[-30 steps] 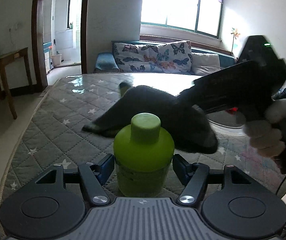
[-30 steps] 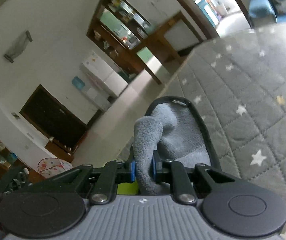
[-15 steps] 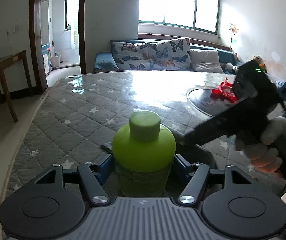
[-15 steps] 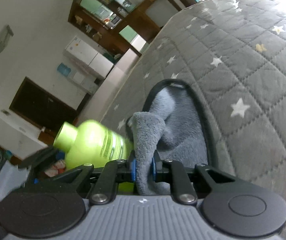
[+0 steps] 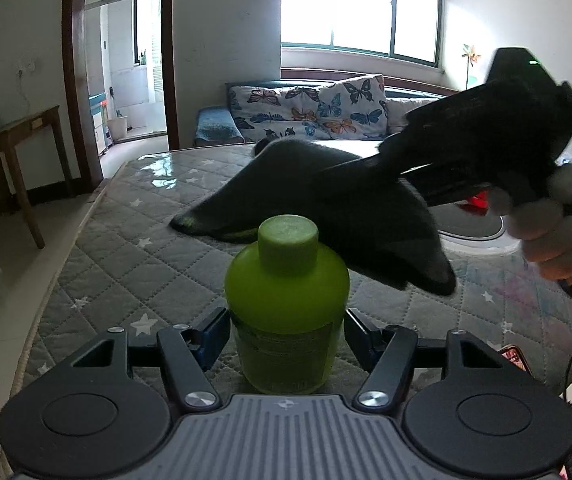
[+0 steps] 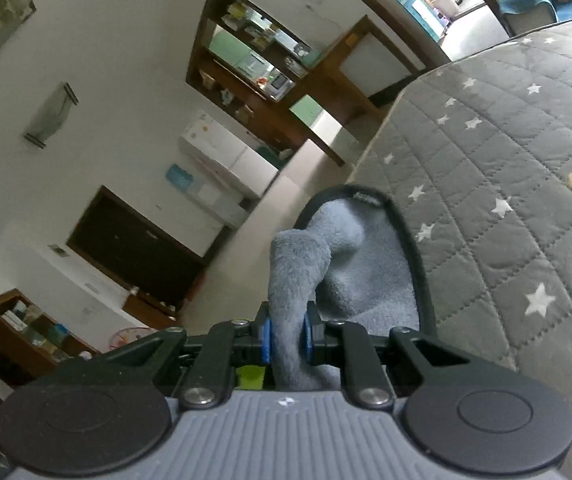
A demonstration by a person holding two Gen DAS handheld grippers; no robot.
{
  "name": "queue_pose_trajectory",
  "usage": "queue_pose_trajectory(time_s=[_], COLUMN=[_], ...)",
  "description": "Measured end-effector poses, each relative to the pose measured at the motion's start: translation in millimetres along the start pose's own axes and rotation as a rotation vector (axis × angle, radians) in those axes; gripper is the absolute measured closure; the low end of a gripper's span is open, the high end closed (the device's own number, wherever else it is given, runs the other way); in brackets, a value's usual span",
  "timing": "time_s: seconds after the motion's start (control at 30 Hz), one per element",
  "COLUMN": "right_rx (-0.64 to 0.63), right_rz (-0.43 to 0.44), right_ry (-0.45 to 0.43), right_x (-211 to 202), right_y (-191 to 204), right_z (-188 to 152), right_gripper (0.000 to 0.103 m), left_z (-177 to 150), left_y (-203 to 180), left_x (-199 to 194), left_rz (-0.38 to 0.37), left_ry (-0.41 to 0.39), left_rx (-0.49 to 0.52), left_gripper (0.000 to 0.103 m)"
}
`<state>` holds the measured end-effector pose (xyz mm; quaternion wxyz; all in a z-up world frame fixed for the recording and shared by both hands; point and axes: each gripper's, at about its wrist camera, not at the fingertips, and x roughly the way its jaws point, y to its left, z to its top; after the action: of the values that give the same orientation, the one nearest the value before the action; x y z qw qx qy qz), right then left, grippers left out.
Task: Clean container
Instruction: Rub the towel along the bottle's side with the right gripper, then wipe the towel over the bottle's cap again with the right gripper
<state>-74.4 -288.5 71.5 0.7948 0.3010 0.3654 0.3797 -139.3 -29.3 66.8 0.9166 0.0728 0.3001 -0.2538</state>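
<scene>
Bottle (image 5: 286, 312), green, smooth plastic and likely slippery, is standing upright between the left gripper (image 5: 286, 330) fingers, which are closing on its lower body, the sensible hold. Beyond it, the right gripper (image 6: 286, 338) is pinching a soft, limp grey cloth (image 6: 350, 276) above the quilted bed (image 5: 126, 248).

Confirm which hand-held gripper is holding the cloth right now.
The right hand-held gripper: its blue pads pinch a fold of the fluffy grey cloth. The left hand-held gripper instead clamps the lime-green plastic bottle.
</scene>
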Motion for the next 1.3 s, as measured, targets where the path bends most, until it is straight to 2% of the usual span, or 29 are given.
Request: queue_pose_trajectory(time_s=[0.23,0.4,0.57,0.77,0.97,1.17,1.3], right_rx=[0.060,0.071,0.052,0.088,0.113,0.137,0.159], right_rz=[-0.075,-0.130,-0.140,-0.154,-0.172,-0.213,-0.241], right_ry=[0.072,0.125,0.126,0.057,-0.023,-0.095,-0.139], right_x=[30,33,26,6,-18,-49,-72], right_y=[-30,-45,-40,-44,-52,-66,-77], right_z=[-11,-28,-35,-33,-27,-30,-34], right_gripper=[0.089,0.089,0.089,0.089,0.089,0.089,0.089], left_z=[0,1,4,6,5,12,21], left_y=[2,-2,-4,-6,-5,-14,-25], left_x=[0,0,8,18,21,35,52], left_rz=[-0.009,0.008,0.033,0.050,0.024,-0.057,-0.144], left_ry=[0.001,0.007,0.013,0.011,-0.010,-0.029,-0.039], left_rx=[-0.010,-0.023,-0.070,-0.068,-0.049,-0.016,0.033], left_gripper=[0.036,0.036,0.033,0.032,0.033,0.033,0.033])
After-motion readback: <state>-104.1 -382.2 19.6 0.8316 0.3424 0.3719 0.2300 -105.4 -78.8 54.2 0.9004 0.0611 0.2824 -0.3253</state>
